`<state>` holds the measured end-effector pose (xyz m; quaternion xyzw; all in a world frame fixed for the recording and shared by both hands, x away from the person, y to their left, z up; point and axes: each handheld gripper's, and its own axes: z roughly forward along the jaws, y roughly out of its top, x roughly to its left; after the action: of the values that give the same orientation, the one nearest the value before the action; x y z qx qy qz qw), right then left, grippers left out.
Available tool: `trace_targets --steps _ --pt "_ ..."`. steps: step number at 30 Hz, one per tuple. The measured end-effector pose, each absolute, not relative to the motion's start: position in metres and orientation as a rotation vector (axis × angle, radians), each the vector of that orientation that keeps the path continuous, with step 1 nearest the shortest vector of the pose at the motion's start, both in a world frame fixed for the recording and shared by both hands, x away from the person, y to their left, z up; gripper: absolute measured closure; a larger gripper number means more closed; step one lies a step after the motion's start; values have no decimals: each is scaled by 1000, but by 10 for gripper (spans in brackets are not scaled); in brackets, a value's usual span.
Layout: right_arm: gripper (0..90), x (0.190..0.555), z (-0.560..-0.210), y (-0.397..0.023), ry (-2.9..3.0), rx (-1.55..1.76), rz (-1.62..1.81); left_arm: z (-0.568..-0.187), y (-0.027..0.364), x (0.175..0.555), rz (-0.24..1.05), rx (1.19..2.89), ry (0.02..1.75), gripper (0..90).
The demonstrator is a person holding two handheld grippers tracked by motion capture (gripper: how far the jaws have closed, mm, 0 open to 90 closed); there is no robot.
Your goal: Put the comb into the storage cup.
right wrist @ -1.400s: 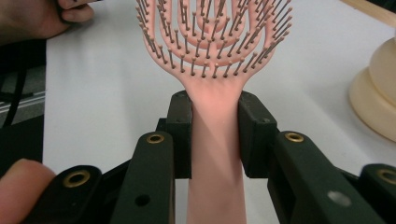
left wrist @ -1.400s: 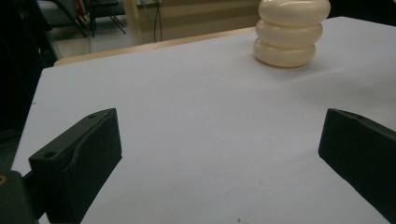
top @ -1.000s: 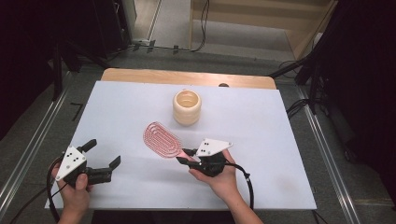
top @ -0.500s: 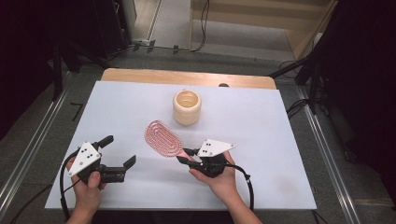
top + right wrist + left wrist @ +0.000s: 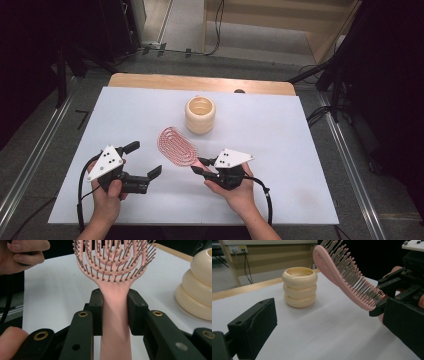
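A pink hairbrush (image 5: 177,146) is lifted off the white table top (image 5: 300,150), head up and bristles facing the left gripper. My right gripper (image 5: 202,166) is shut on its handle (image 5: 115,312), one pad pressing on each side. A cream ribbed cup (image 5: 200,115) stands upright behind the brush, near the table's middle. My left gripper (image 5: 145,159) hovers to the left of the brush with its jaws wide open and nothing between them. In the left gripper view the brush (image 5: 347,275) leans in from the right and the cup (image 5: 299,286) stands beyond.
A wooden table edge (image 5: 200,82) shows behind the white sheet. Dark stands and cables (image 5: 330,105) flank the table on the floor. In the right gripper view the cup (image 5: 197,290) is close at the right and the other hand (image 5: 25,255) is at top left.
My left gripper has moved right toward the brush and risen a little, still open. The right gripper and the brush have stayed where they were.
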<state>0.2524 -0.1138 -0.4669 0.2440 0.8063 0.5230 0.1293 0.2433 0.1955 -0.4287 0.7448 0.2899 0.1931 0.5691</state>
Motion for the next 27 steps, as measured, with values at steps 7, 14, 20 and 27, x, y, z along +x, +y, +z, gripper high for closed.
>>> trace_targets --steps 7,14,20,27 --pt "672 250 -466 -115 2331 711 1527 -426 178 246 407 1752 668 0" --pt "672 250 -466 -115 2327 701 1535 -424 164 249 382 1748 670 48" --pt "672 249 -466 -114 2319 698 1533 -422 154 250 378 1763 701 140" --pt "672 247 -467 -112 2319 683 1537 -421 147 250 355 1761 725 222"
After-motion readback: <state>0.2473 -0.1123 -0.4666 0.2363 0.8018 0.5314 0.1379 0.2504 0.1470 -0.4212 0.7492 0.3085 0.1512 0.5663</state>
